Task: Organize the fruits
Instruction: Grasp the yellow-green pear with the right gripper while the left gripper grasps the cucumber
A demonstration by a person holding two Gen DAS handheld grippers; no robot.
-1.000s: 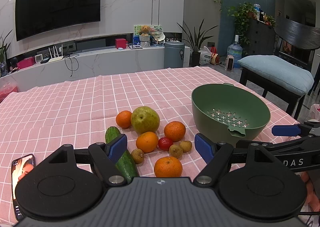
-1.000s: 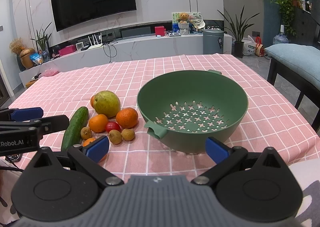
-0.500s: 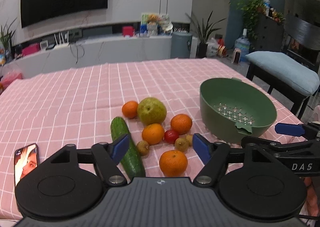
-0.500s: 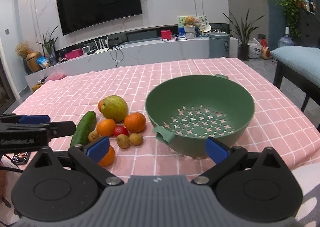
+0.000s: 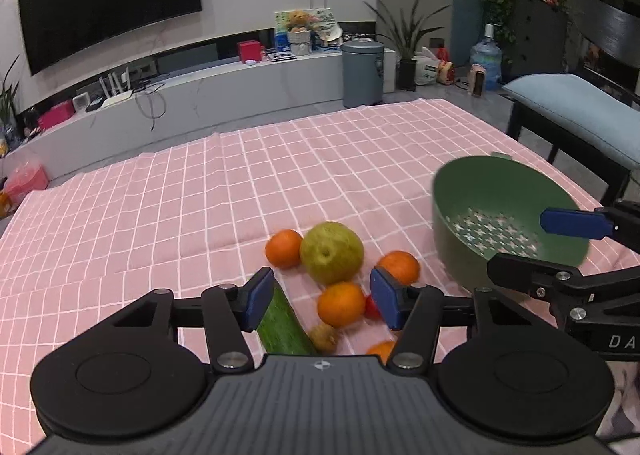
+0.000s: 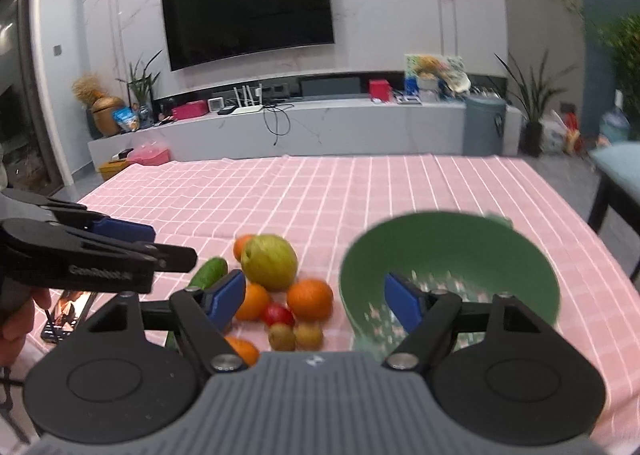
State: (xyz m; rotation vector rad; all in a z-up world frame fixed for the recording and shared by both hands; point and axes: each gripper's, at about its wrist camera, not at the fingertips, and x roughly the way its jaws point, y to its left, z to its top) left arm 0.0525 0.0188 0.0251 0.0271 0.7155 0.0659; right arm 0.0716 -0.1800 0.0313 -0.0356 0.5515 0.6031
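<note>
A cluster of fruit lies on the pink checked tablecloth [image 5: 200, 191]: a green pear [image 5: 331, 251] [image 6: 270, 263], several oranges [image 5: 341, 303] [image 6: 310, 299], a red tomato [image 6: 278, 314], small brown fruits [image 6: 295, 335] and a cucumber [image 5: 282, 322] [image 6: 208, 272]. An empty green colander [image 5: 500, 211] [image 6: 448, 251] stands to their right. My left gripper [image 5: 322, 301] is open, just above the near fruits. My right gripper [image 6: 314, 297] is open and empty, above the fruit next to the colander.
A phone [image 6: 66, 315] lies at the table's near left edge. A chair with a blue cushion [image 5: 576, 111] stands at the right. A TV wall and low cabinet lie beyond the table's far edge.
Both grippers have moved forward and lower toward the fruit. The right gripper has swung left, from over the colander to over the fruit. Both stay open.
</note>
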